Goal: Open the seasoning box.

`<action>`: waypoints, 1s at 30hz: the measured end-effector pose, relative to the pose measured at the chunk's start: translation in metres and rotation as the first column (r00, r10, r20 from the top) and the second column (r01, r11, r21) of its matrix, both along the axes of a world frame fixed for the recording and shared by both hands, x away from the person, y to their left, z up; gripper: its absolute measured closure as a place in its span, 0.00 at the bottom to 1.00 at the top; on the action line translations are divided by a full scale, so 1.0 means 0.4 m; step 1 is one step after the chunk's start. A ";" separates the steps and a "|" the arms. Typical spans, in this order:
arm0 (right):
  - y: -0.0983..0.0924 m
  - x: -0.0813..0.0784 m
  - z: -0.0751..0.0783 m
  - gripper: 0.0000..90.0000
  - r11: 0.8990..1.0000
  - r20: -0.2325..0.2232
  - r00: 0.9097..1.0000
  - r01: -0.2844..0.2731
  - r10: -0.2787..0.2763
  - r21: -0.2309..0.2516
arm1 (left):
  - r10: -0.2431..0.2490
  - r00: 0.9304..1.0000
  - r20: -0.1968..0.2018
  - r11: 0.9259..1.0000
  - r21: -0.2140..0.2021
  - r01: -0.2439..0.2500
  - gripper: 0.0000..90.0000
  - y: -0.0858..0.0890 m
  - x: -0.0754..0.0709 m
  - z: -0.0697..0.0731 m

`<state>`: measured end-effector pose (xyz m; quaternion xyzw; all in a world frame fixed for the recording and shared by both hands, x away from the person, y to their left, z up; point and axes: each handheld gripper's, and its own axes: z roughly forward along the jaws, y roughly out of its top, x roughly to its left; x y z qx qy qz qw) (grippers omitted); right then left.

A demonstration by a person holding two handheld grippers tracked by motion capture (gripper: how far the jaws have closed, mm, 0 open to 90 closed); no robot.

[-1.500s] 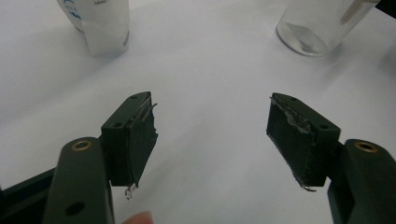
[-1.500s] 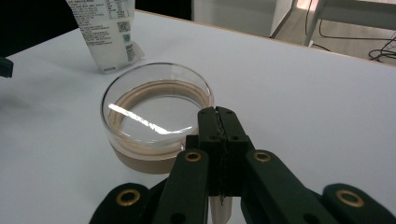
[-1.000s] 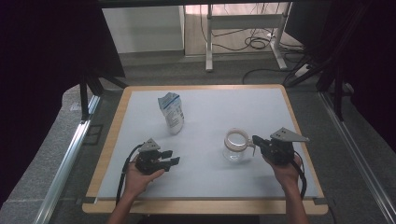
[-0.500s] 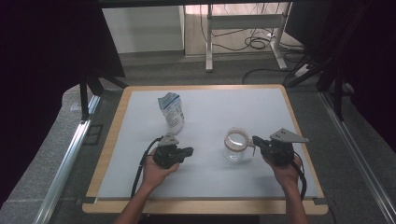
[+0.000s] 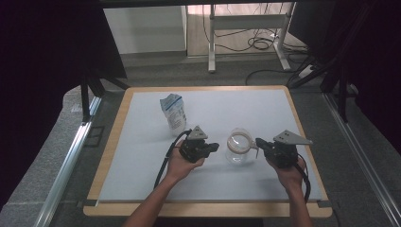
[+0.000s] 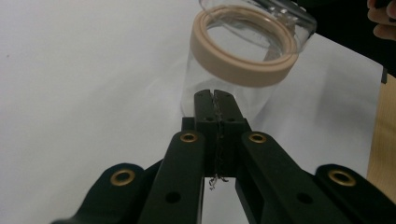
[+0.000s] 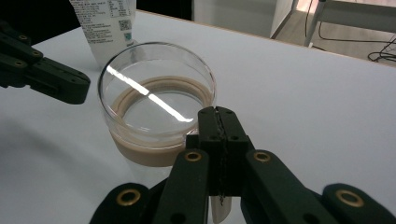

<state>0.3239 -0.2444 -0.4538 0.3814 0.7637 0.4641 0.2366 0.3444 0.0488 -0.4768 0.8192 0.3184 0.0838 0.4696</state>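
Nearing jar [image 5: 239, 145], left tongs [image 5: 215, 147] shut

The pouch [image 7: 103, 28] is cut off at the top — its small print is too blurry to read.

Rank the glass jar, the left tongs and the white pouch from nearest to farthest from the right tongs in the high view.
1. glass jar: right beside the right tongs, at their tip.
2. left tongs: on the jar's other side.
3. white pouch: standing farther back toward the table's left.
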 end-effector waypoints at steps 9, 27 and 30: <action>0.000 0.000 0.000 1.00 1.000 -0.001 1.000 -0.001 0.001 0.001 | -0.037 0.999 0.014 0.999 -0.002 0.037 1.00 -0.043 0.012 0.020; 0.026 -0.058 -0.003 0.99 0.997 -0.003 0.997 -0.077 0.077 0.010 | -0.078 0.997 0.008 0.997 -0.011 0.078 1.00 -0.079 0.021 0.040; 0.035 -0.070 -0.020 0.97 0.995 -0.020 0.995 -0.100 0.100 0.007 | -0.081 0.997 -0.001 0.997 -0.019 0.081 1.00 -0.082 0.025 0.040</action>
